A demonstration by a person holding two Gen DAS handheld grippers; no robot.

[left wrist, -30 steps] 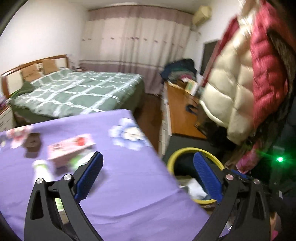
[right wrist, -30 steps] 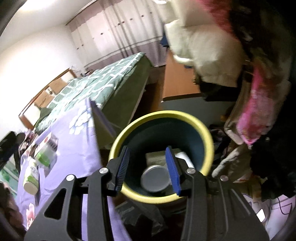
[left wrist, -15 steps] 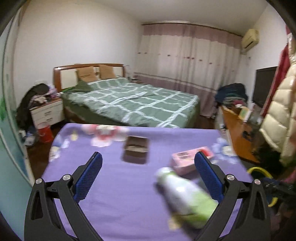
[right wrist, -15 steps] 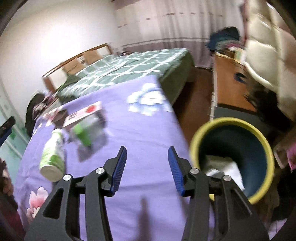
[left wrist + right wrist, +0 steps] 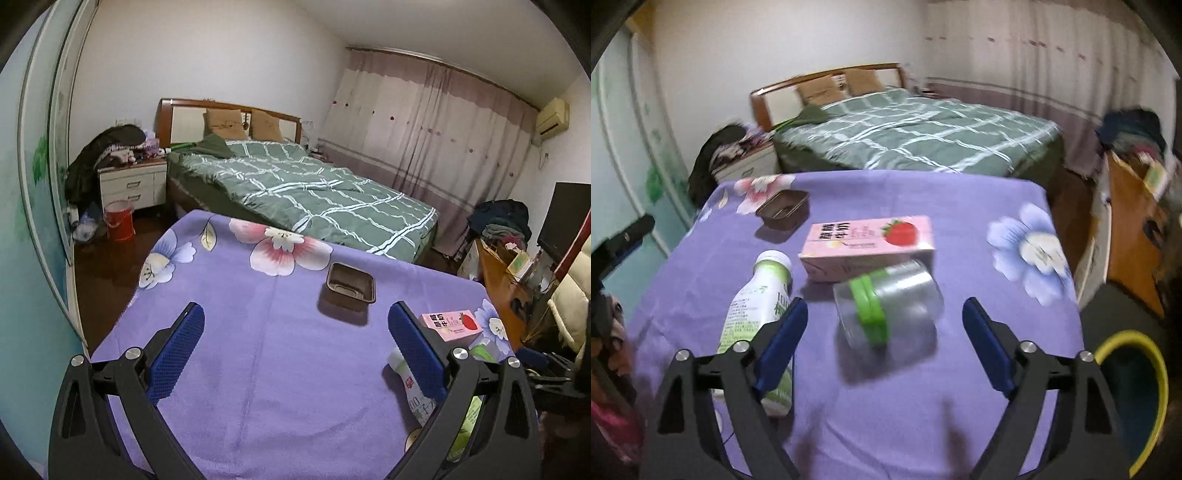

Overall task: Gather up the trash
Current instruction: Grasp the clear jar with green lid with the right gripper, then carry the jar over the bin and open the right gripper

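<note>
On the purple flowered table (image 5: 923,406) lie a clear plastic jar with a green lid (image 5: 886,306), a pink strawberry milk carton (image 5: 868,243), a green-and-white bottle (image 5: 757,314) and a brown tray (image 5: 783,208). My right gripper (image 5: 884,343) is open and empty, just in front of the jar. My left gripper (image 5: 295,354) is open and empty above the table (image 5: 258,369), with the brown tray (image 5: 351,286) beyond it, the carton (image 5: 450,325) and the bottle (image 5: 417,391) behind its right finger.
A yellow-rimmed dark bin (image 5: 1137,398) stands on the floor at the table's right edge. A green checked bed (image 5: 306,192) is behind the table. A wooden desk (image 5: 1130,229) is at the right. A red bucket (image 5: 119,219) sits by the nightstand.
Both grippers have swung left, away from the bin and over the table. The right gripper has opened wider and now faces the jar. The left gripper now faces the brown tray.
</note>
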